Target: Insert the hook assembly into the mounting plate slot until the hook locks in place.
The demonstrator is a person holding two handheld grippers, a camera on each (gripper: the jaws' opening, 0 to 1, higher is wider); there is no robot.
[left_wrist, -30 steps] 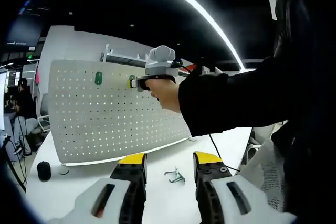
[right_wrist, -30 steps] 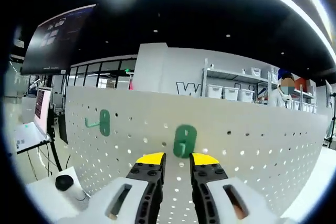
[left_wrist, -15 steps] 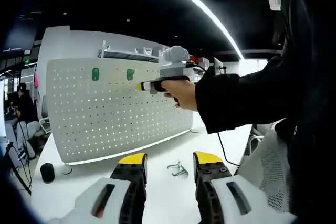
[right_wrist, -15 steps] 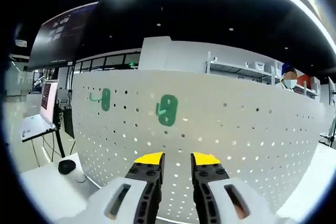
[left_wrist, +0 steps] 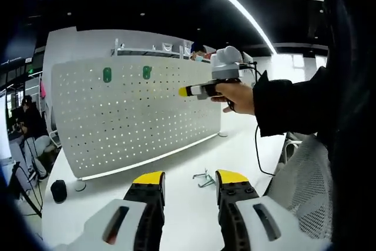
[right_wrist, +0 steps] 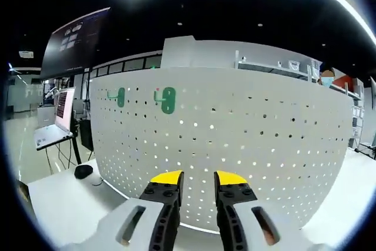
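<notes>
We see two green hooks (right_wrist: pixel 168 100) on an unlabelled white pegboard (right_wrist: pixel 235 139); both our grippers (left_wrist: pixel 189 181) (right_wrist: pixel 197 180) hold jaws spread, empty.

Dark ceiling, curved light strip (left_wrist: pixel 235 7), white shelving (right_wrist: pixel 276 70).

White table (left_wrist: pixel 247 148) under bright ceiling light strips (left_wrist: pixel 235 4), small black round object (left_wrist: pixel 58 191) on the table near the board's left end, open laptop (right_wrist: pixel 56 119) on a side desk, dark overhead screen (right_wrist: pixel 76 36), white shelf with bins (right_wrist: pixel 276 69) behind, mesh chair back (left_wrist: pixel 305 174)
</notes>
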